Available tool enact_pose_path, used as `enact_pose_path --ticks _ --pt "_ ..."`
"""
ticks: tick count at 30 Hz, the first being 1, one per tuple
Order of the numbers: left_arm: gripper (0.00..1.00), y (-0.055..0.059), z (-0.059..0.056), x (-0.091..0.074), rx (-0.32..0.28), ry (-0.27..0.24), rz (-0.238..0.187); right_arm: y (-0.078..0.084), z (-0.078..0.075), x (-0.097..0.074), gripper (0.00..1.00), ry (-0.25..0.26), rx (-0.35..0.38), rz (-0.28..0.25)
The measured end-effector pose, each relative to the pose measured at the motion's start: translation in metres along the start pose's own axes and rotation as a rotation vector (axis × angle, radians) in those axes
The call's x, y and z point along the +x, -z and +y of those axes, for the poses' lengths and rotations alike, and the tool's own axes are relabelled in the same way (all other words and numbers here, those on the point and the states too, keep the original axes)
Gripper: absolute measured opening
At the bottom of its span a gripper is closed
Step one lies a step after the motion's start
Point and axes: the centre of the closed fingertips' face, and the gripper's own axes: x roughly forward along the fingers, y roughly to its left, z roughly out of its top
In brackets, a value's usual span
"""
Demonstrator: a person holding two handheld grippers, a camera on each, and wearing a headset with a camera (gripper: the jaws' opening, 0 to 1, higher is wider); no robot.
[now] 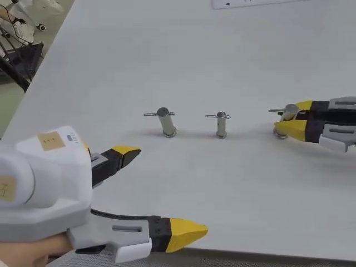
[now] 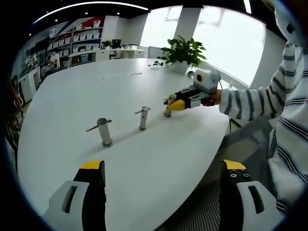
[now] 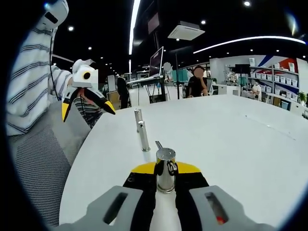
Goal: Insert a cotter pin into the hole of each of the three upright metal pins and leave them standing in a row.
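Three upright metal pins stand in a row on the white table (image 1: 233, 61). A cotter pin crosses the top of each: the left pin (image 1: 166, 122), the middle pin (image 1: 221, 125) and the right pin (image 1: 290, 111). My right gripper (image 1: 289, 118) comes in from the right, shut on the right pin, whose cotter pin (image 1: 276, 110) juts leftward. In the right gripper view that pin (image 3: 165, 156) stands between the yellow jaws of the right gripper (image 3: 165, 169). My left gripper (image 1: 161, 192) hangs open near the table's front edge, holding nothing. From the left gripper (image 2: 163, 171) I see all three pins.
The table's front edge (image 1: 267, 257) runs just under the left gripper. A striped sleeve (image 2: 255, 103) holds the right gripper (image 2: 185, 101). A potted plant (image 2: 183, 53) stands at the table's far end. Shelves and people are far behind.
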Motion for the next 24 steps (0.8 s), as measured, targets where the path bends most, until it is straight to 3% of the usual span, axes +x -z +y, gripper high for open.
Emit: enact_pose_path --ticks 12,13,18,20,22,24 --pt "0.99 0.000 0.002 -0.001 0.004 -0.013 -0.007 0.001 0.000 0.002 0.11 0.025 0.003 0.008" --pt "0.99 0.000 0.002 -0.001 0.003 -0.012 -0.009 0.000 -0.003 0.002 0.14 0.046 0.012 -0.003" --pt "0.99 0.000 0.005 -0.001 0.000 -0.018 -0.015 -0.011 0.000 -0.002 0.31 0.056 0.037 -0.016" --pt "0.99 -0.005 0.008 -0.003 0.002 -0.027 -0.047 -0.017 0.003 -0.006 0.36 0.065 0.031 -0.016" --pt "0.99 -0.006 0.010 -0.005 -0.013 -0.033 -0.058 -0.023 -0.001 -0.009 0.49 0.121 0.083 -0.017" --pt "0.99 -0.012 0.014 -0.006 -0.031 -0.044 -0.089 -0.030 0.003 -0.012 0.61 0.124 0.076 -0.025"
